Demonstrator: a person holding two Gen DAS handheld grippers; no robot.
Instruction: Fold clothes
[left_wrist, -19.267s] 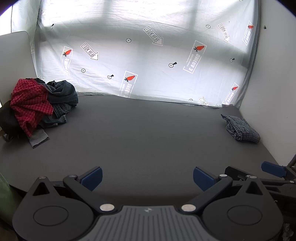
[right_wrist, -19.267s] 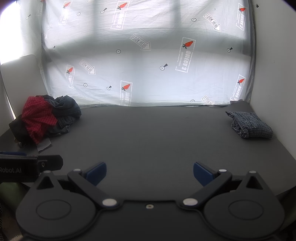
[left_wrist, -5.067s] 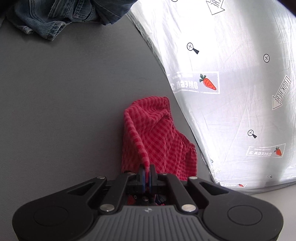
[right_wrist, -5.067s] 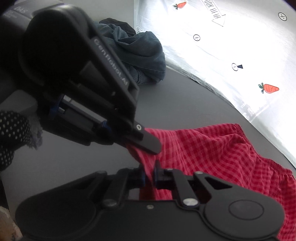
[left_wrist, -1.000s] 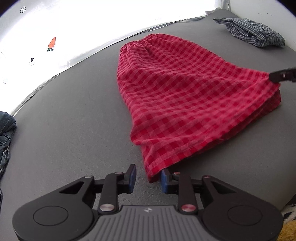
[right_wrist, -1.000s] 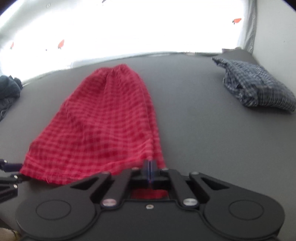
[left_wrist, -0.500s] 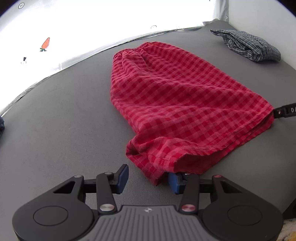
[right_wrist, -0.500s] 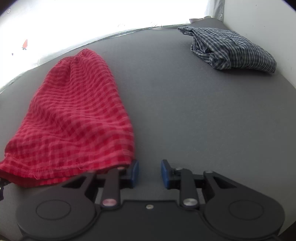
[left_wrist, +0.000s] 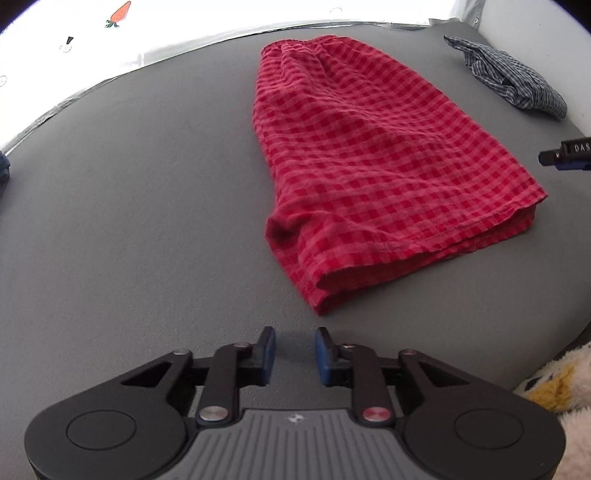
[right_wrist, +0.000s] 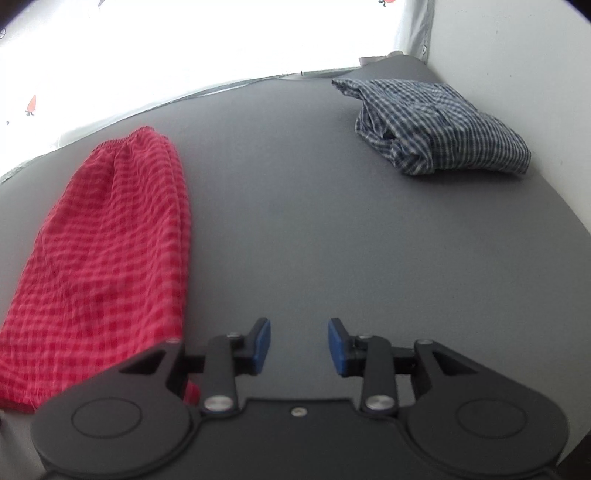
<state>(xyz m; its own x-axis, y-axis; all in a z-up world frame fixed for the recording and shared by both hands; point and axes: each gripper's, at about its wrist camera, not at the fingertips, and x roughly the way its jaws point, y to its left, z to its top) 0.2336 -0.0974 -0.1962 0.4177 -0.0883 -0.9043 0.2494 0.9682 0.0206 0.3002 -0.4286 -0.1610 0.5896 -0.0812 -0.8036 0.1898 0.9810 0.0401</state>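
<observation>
The red checked shorts (left_wrist: 373, 155) lie flat on the grey table (left_wrist: 129, 221), waistband at the far end, hem toward me. They also show in the right wrist view (right_wrist: 107, 251) at the left. My left gripper (left_wrist: 291, 350) is open and empty, just short of the hem's near left corner. My right gripper (right_wrist: 299, 343) is open and empty, to the right of the hem's right corner. A tip of the right gripper shows in the left wrist view (left_wrist: 565, 157) beyond the shorts' right side.
A folded blue checked garment (right_wrist: 436, 129) lies at the far right corner by the white wall; it also shows in the left wrist view (left_wrist: 513, 77). A bit of denim (left_wrist: 3, 168) shows at the left edge. A fluffy rug (left_wrist: 561, 398) lies below the table's near right edge.
Both grippers have let go of the shorts' hem corners and drawn back. The shorts have settled flat on the table. The right gripper opened wider and shifted right.
</observation>
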